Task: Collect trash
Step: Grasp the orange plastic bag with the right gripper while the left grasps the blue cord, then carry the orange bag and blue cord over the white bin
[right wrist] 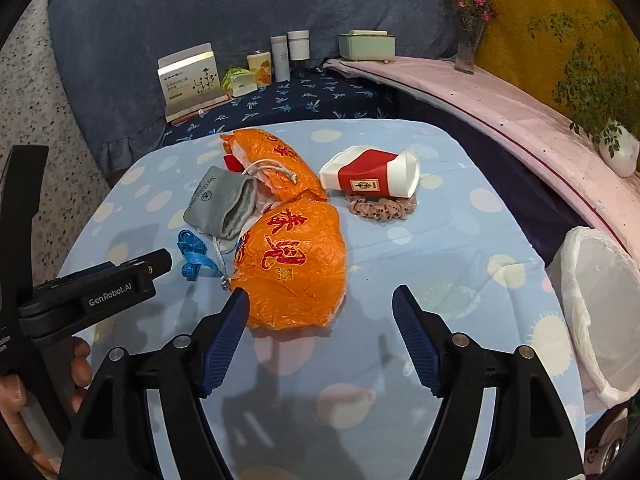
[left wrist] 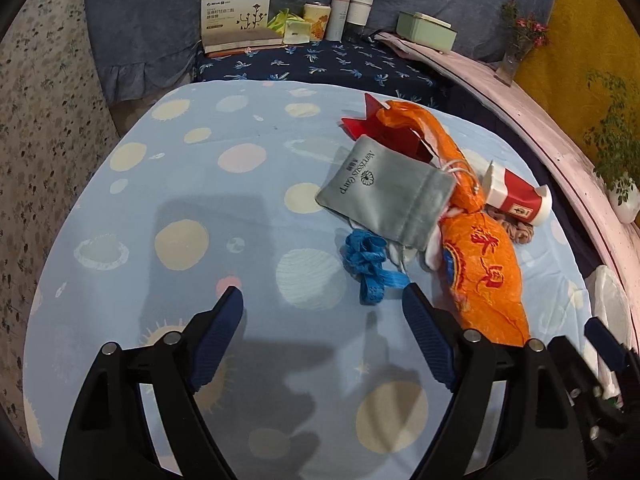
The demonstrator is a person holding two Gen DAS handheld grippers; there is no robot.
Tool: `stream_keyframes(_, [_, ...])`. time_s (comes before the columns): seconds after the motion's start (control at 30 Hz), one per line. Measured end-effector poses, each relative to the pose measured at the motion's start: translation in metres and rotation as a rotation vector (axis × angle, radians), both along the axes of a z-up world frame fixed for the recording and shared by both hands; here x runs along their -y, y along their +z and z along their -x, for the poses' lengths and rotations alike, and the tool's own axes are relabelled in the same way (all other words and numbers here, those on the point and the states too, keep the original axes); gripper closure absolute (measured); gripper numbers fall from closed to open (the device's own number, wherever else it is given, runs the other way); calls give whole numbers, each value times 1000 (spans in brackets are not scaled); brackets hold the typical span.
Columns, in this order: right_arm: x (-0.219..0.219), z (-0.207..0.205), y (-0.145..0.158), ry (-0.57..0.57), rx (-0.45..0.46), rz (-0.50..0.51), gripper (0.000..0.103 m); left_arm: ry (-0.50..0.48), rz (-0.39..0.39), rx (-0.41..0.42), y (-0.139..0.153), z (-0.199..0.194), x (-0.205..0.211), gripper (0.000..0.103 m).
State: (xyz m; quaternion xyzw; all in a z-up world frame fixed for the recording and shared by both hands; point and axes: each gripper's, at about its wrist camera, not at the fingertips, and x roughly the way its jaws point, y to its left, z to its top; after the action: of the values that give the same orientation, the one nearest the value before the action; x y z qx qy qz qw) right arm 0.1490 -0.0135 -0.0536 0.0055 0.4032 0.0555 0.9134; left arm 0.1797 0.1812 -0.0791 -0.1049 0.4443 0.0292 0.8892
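Note:
An orange plastic bag lies crumpled on the light blue table. A grey drawstring pouch lies partly on it. A blue ribbon lies beside the pouch. A red and white paper cup lies on its side, with a brown scrunchie against it. A red card sits behind the bag. My left gripper is open and empty, near the ribbon. My right gripper is open and empty, its left finger next to the bag's near edge.
A bin lined with a white bag stands at the table's right edge. Boxes, jars and a green case line the back ledge. A pink shelf with plants curves along the right.

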Motion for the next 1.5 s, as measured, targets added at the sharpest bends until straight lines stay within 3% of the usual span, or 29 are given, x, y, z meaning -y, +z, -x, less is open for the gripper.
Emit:
stream_keyframes(0.17, [-10, -17, -15, 18, -33, 7, 27, -7, 24, 3, -7, -15, 1, 17])
stream_keyframes(0.4, [-19, -34, -34, 37, -80, 3, 24, -28, 39, -22, -21, -35, 6, 19])
stream_keyframes(0.47, [-22, -38, -38, 40, -86, 5, 23, -35, 48, -28, -24, -37, 6, 32])
stream_keyframes(0.6, [-23, -46, -46, 42, -103, -2, 23, -55, 59, -24, -28, -37, 7, 47])
stream_keyframes(0.67, [-23, -48, -49, 45, -114, -9, 23, -76, 75, -23, -29, -37, 8, 64])
stream_keyframes(0.7, [-23, -49, -51, 46, -120, -14, 27, -81, 81, -23, -30, -37, 7, 69])
stream_keyframes(0.73, [-24, -50, -52, 48, -125, -17, 38, -89, 92, -23, -30, -36, 8, 79])
stream_keyframes(1.03, [-18, -37, -40, 63, -83, -27, 68, -95, 107, -9, -22, -26, 11, 85])
stream_keyframes(1.23, [3, -21, -10, 35, -3, -59, 76, -110, 95, 26, 0, -11, 23, 85])
stream_keyframes(1.5, [49, 2, 42, -31, 119, -94, 78, -175, 76, 91, 39, 3, 55, 85])
